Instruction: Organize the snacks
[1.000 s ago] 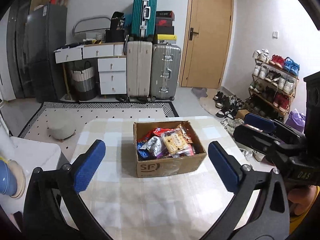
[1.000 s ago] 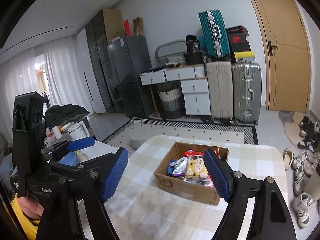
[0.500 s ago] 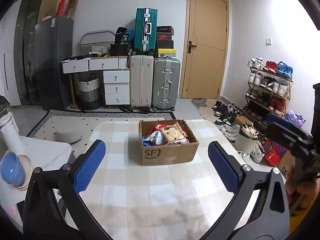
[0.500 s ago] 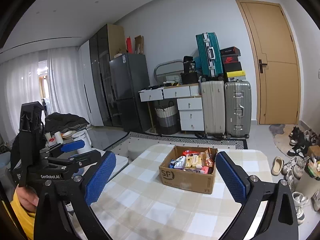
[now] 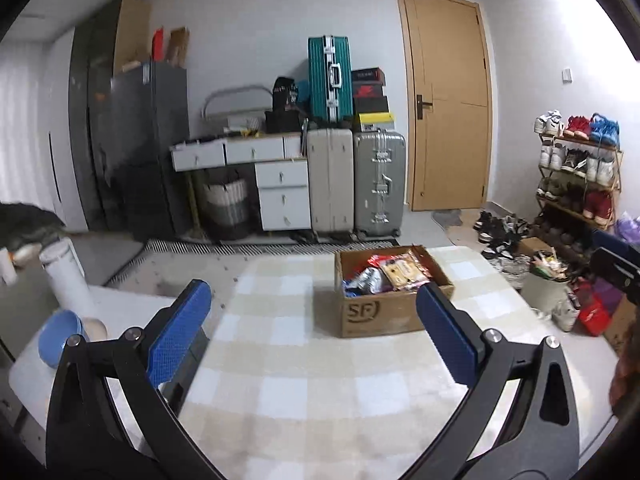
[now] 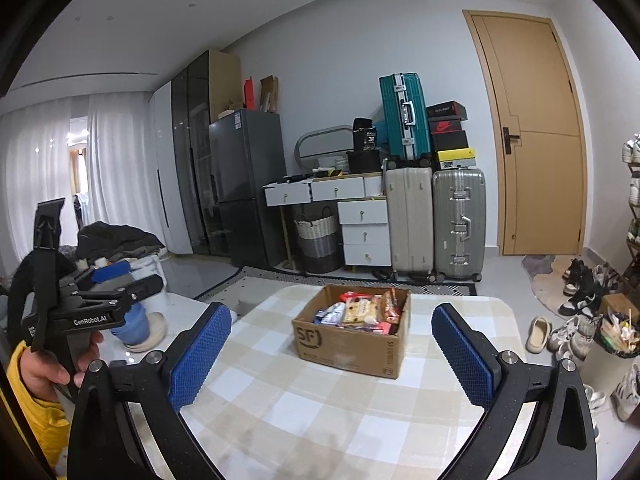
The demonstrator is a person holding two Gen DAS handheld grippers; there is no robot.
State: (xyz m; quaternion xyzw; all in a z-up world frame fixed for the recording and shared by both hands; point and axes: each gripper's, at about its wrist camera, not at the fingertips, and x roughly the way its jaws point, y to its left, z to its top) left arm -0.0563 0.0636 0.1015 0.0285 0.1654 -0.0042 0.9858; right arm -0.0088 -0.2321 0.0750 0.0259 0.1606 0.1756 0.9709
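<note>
two grippers hang above a checked tablecloth, both spread wide and holding nothing: the left gripper and the right gripper. nothing lies between them and the sf cardboard box, which sits on the table's far half, packed with snack packets. blue bowls rest on a white side surface at left. suitcases, a drawer unit, a fridge and a wooden door line the back wall; shoes litter the floor at right.
</note>
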